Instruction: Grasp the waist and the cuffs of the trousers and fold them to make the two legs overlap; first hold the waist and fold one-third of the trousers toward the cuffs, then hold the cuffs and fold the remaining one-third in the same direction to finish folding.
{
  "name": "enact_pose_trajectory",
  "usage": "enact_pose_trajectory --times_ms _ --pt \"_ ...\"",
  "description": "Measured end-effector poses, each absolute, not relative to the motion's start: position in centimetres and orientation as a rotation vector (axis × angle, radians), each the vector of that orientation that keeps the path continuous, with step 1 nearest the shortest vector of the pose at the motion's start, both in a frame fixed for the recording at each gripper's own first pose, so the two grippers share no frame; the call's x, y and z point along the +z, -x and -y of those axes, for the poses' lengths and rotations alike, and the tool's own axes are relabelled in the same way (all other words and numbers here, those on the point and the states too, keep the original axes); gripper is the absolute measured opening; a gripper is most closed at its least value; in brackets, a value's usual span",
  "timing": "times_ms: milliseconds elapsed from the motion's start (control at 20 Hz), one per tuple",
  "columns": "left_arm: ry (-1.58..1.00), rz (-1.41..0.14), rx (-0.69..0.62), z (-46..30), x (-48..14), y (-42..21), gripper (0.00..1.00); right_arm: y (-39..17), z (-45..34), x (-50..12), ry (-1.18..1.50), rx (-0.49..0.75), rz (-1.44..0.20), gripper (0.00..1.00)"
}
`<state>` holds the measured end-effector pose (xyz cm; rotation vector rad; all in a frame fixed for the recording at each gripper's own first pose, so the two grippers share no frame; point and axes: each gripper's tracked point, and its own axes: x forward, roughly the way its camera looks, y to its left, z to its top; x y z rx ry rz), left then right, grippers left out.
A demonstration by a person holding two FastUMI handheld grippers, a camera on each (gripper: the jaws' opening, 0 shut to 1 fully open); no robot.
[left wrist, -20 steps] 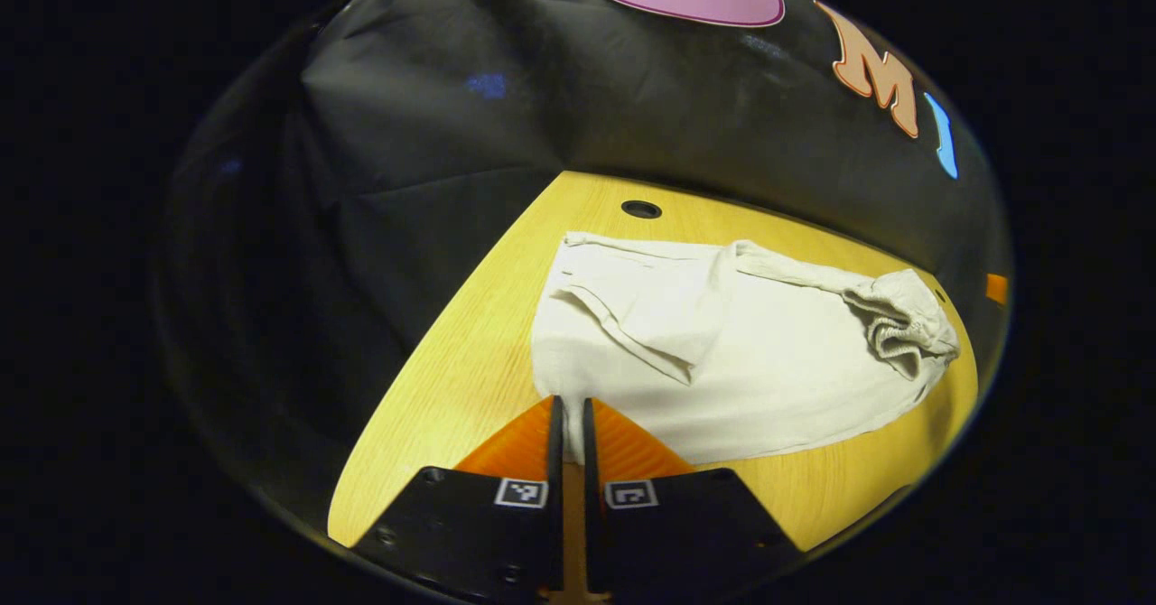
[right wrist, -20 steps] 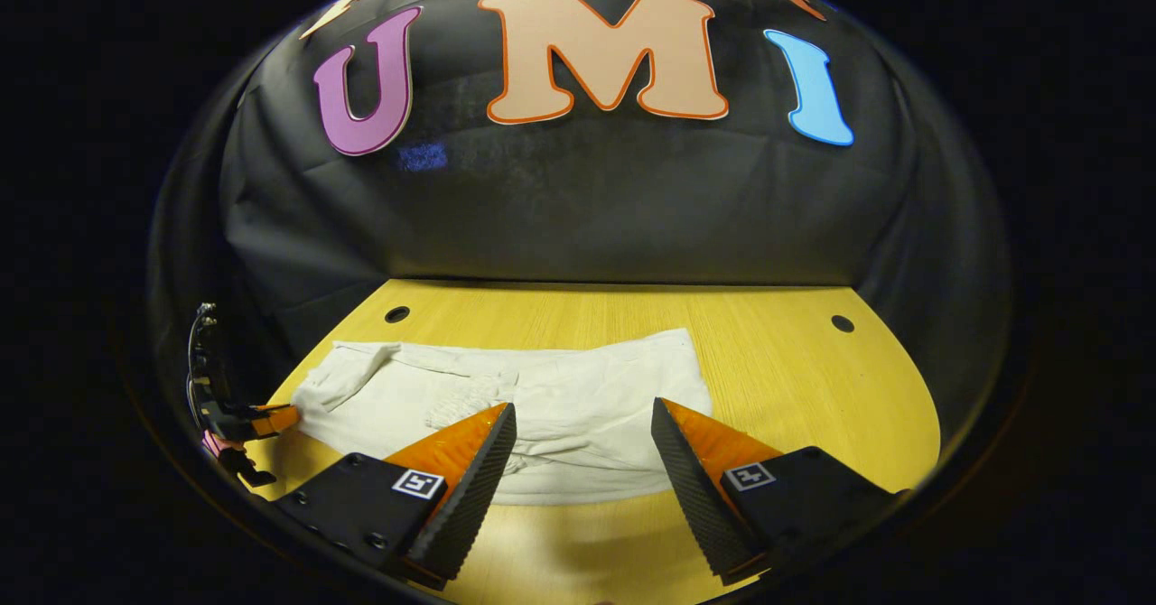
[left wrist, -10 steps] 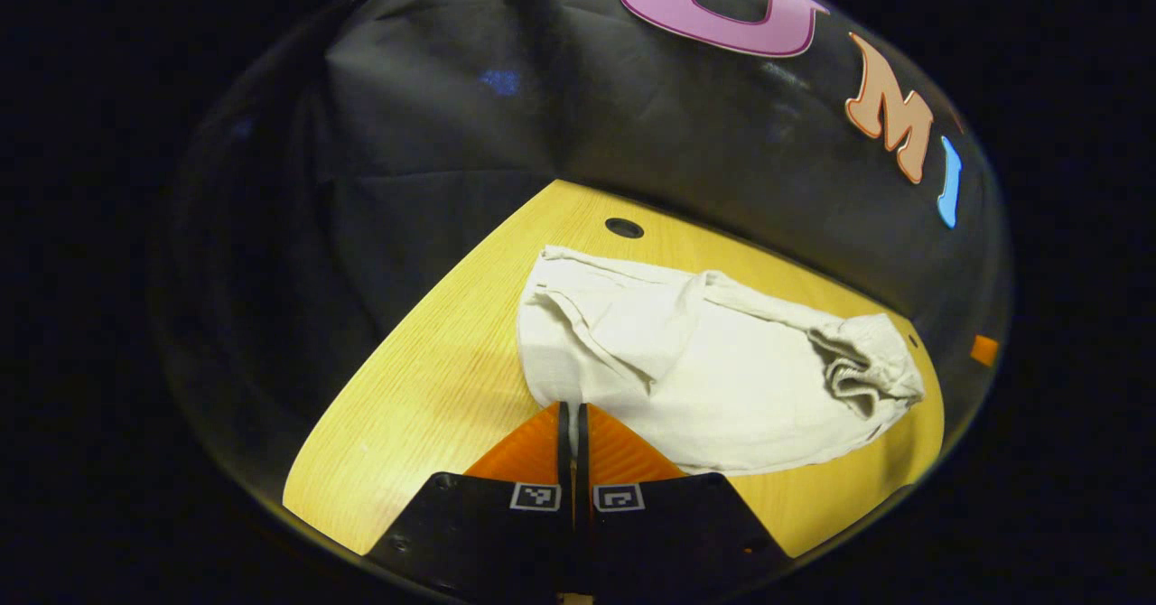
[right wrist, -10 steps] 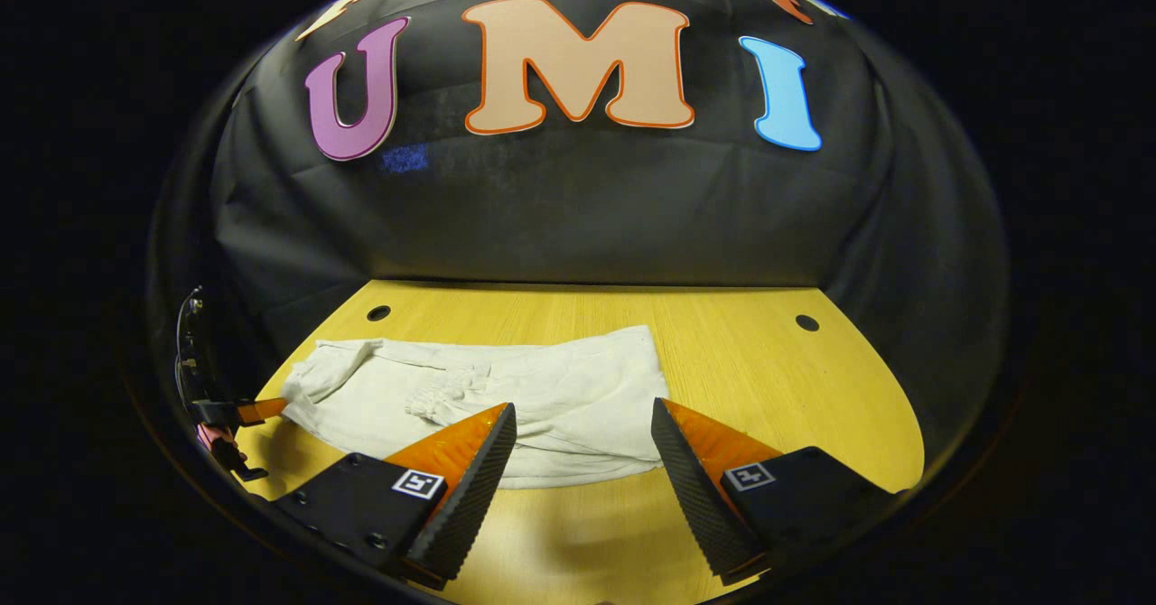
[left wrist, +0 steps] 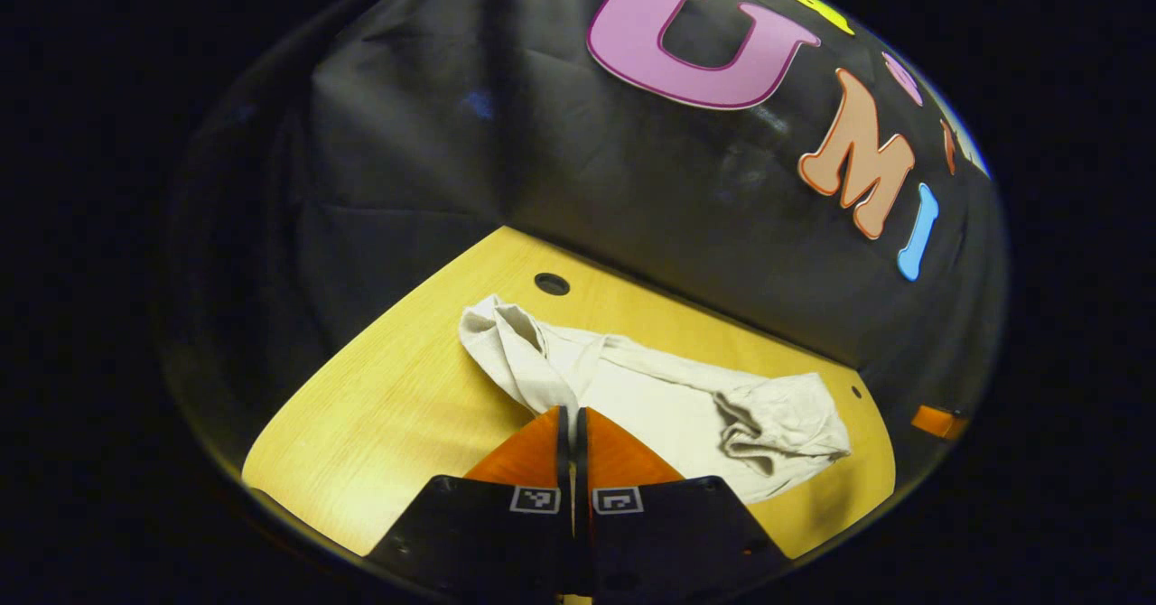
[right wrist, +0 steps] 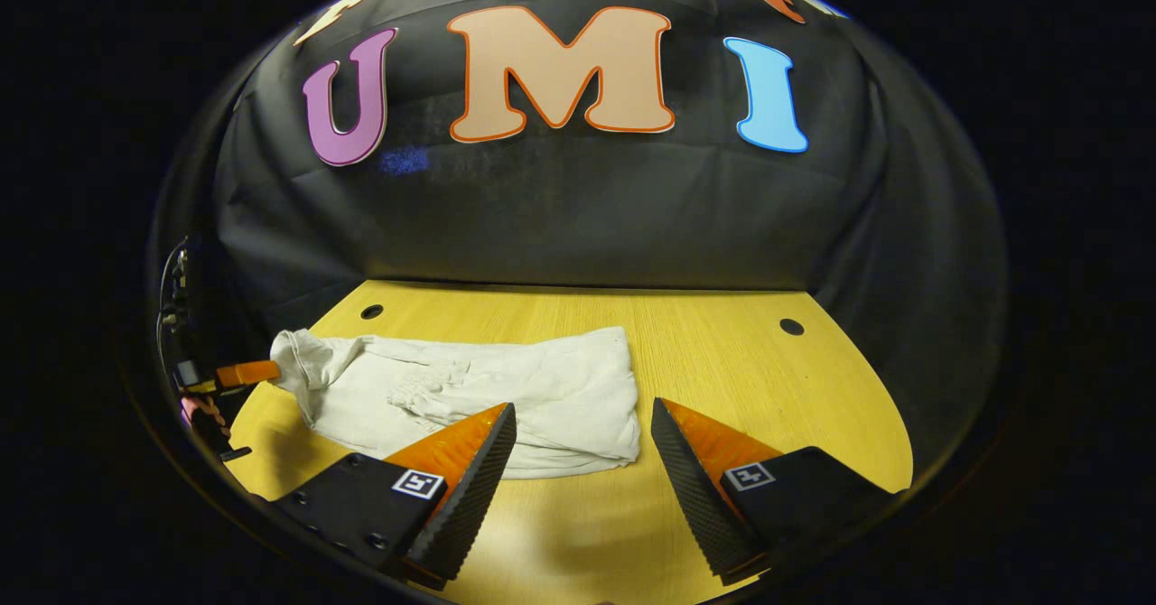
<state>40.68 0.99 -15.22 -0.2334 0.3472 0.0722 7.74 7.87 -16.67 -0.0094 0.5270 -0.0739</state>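
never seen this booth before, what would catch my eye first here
The pale trousers lie rumpled across the middle of the yellow wooden table. The left gripper is shut on their end and lifts it off the wood, while the right gripper hangs open above the table's near edge.

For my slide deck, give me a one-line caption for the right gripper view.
Right gripper open above white trousers on the wooden table; left gripper pinches their far end.
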Motion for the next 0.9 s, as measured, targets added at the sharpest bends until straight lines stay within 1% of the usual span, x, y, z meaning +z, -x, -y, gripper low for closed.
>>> enact_pose_trajectory --times_ms 500,800,850,900 --pt "0.216 -0.271 -0.075 11.7 -10.1 -43.6 0.00 -6.3 -1.8 -16.0 -0.008 -0.060 -0.519 0.96" --pt "0.203 -0.244 -0.166 20.7 -8.7 -44.9 0.00 -5.7 1.5 -16.6 -0.004 -0.035 -0.530 0.97" --pt "0.192 -0.246 -0.185 22.1 -8.6 -45.0 0.00 -5.6 1.9 -16.6 -0.002 -0.031 -0.531 0.92" --pt "0.180 -0.248 -0.203 23.7 -8.7 -45.1 0.00 -5.7 2.4 -16.7 -0.003 -0.027 -0.532 0.96"
